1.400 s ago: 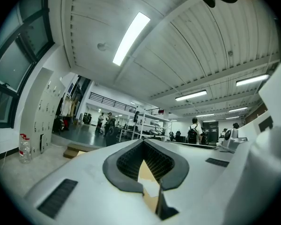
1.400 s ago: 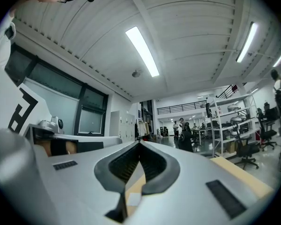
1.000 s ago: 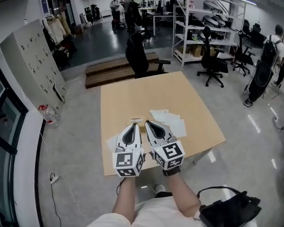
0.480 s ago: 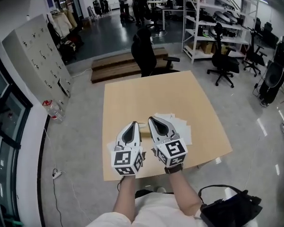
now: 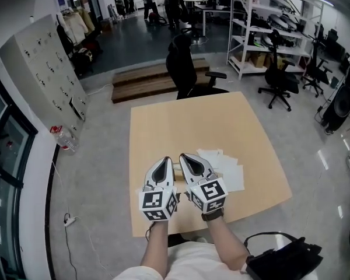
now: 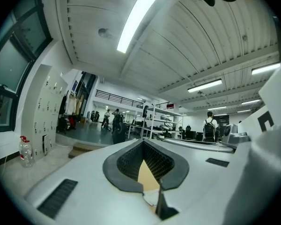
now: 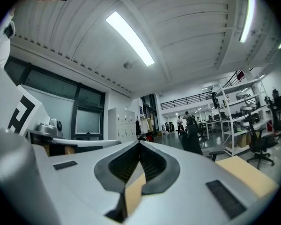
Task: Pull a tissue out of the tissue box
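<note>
Both grippers hover side by side over the near part of the tan table [image 5: 186, 121], pointing away from me. In the head view the left gripper [image 5: 163, 159] and the right gripper [image 5: 184, 156] each have their jaws together, with nothing between them. The left gripper view shows the left gripper's tips [image 6: 143, 140] meeting, and the right gripper view shows the right gripper [image 7: 139, 143] the same way. Several loose white tissues [image 5: 226, 169] lie on the table just right of the right gripper. No tissue box can be made out; the grippers cover the table in front of me.
A black office chair [image 5: 186, 69] stands at the table's far edge, with a low wooden platform [image 5: 149, 81] behind it. A water bottle [image 5: 63, 140] sits on the floor at left below grey lockers [image 5: 44, 74]. A black bag [image 5: 283, 258] lies at lower right.
Both grippers have moved forward from the table's near edge to over the tabletop. The loose tissues, ahead of the right gripper before, now lie beside it. The jaws stayed together.
</note>
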### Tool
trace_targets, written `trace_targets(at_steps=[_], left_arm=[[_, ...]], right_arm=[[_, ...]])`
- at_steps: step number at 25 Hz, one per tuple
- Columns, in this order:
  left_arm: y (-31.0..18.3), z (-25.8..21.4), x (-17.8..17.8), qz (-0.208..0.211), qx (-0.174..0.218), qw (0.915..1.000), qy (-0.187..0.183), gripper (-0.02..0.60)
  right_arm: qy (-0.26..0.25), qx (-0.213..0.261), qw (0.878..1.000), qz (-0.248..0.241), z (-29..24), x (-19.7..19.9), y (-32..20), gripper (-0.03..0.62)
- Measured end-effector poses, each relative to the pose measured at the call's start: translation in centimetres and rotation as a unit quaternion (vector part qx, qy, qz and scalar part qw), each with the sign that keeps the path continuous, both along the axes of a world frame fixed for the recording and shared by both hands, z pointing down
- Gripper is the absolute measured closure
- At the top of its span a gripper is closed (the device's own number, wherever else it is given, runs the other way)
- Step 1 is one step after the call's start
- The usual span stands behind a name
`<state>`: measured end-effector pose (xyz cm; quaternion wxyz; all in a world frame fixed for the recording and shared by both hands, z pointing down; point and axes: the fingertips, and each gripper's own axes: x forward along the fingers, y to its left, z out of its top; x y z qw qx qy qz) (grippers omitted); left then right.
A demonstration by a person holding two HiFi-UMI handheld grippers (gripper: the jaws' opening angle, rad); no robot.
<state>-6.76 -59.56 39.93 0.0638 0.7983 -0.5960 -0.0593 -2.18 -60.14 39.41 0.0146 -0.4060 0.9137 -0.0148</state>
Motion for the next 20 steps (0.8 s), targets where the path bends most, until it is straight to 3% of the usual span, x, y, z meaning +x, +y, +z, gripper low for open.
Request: trace_targets(at_steps=[11, 20], left_arm=[[-8.2, -1.4, -2.2, 0.024, 0.01, 0.9996, 0.005, 0.581], [-11.9, 0.9, -3.2, 0.02, -0.014, 0.9997, 0.007, 0.581]], right_arm=[[0.01, 0.016, 1.0, 0.024, -1.6, -2.1, -7.5, 0.592], [0.019, -0.007, 1.0, 0.022, 0.9, -2.9, -11.7, 0.592]])
